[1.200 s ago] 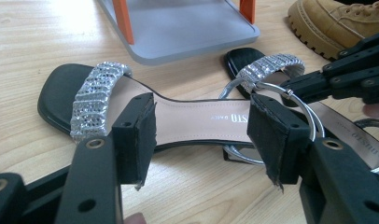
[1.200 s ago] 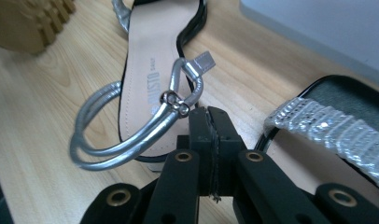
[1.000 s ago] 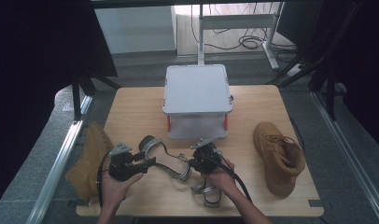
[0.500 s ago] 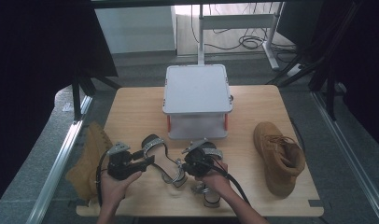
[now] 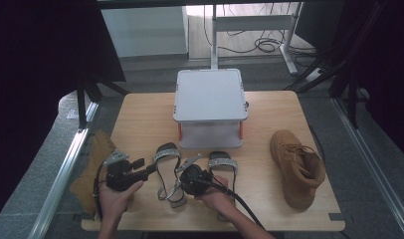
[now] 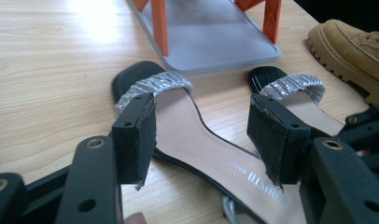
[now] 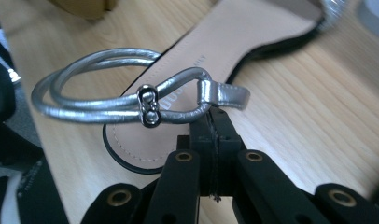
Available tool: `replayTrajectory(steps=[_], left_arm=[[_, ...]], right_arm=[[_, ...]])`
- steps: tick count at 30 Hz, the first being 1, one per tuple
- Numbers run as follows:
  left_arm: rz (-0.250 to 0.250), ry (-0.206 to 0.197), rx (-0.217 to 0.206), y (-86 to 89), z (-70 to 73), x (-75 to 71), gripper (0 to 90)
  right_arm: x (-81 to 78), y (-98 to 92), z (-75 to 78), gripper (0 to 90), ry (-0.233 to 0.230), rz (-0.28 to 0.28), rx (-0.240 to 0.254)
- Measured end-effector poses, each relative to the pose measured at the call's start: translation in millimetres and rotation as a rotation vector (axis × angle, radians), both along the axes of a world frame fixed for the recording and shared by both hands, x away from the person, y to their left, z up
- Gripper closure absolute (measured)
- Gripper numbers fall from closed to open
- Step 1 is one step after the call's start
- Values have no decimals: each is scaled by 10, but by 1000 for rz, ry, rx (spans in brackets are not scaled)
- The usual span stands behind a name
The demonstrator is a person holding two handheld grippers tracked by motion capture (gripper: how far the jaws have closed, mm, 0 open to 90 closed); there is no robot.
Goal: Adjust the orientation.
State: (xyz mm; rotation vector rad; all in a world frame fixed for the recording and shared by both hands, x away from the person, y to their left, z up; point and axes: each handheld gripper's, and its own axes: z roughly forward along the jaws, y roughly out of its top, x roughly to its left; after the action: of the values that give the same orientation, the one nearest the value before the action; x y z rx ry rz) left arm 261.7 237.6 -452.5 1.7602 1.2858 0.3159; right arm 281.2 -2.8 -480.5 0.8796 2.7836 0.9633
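Nearest to us, our right tongs (image 7: 215, 122) are clamped on the silver ankle strap (image 7: 131, 100) of the left sandal (image 5: 168, 172), pinching the strap just beside its small buckle, with the strap's loop lifted above the heel end of the insole. Our left tongs (image 6: 201, 135) stand wide apart with nothing pressed between the pads; past them the same sandal lies flat on the worktop (image 5: 140, 124), toe pointing away from us. Just to its right lies the second sandal (image 5: 223, 163), its glittery toe band near the grey stand (image 5: 210, 97) with orange legs. Off to the right sits a tan boot (image 5: 297, 167), well apart from the sandals; another tan boot (image 5: 93, 169) lies at the worktop's left edge.
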Motion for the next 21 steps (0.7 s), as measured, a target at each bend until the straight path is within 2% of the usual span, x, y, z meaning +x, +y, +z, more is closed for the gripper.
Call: replayTrajectory(steps=[4, 6, 7, 16, 21], left_arm=[[9, -1, -3, 49, 9, -5, 426], [11, -5, -5, 56, 11, -8, 426], [13, -5, -4, 63, 15, -11, 426], [28, -7, -8, 106, 17, -16, 426], [35, -9, -9, 136, 27, -24, 426]], right_arm=[[-81, 125, -23, 892, 4, 13, 31], [-88, 140, -29, 891, 9, 11, 39], [-100, 181, -46, 892, 24, 13, 65], [-124, 312, -95, 892, 46, 17, 128], [-141, 389, -107, 891, 40, 24, 138]])
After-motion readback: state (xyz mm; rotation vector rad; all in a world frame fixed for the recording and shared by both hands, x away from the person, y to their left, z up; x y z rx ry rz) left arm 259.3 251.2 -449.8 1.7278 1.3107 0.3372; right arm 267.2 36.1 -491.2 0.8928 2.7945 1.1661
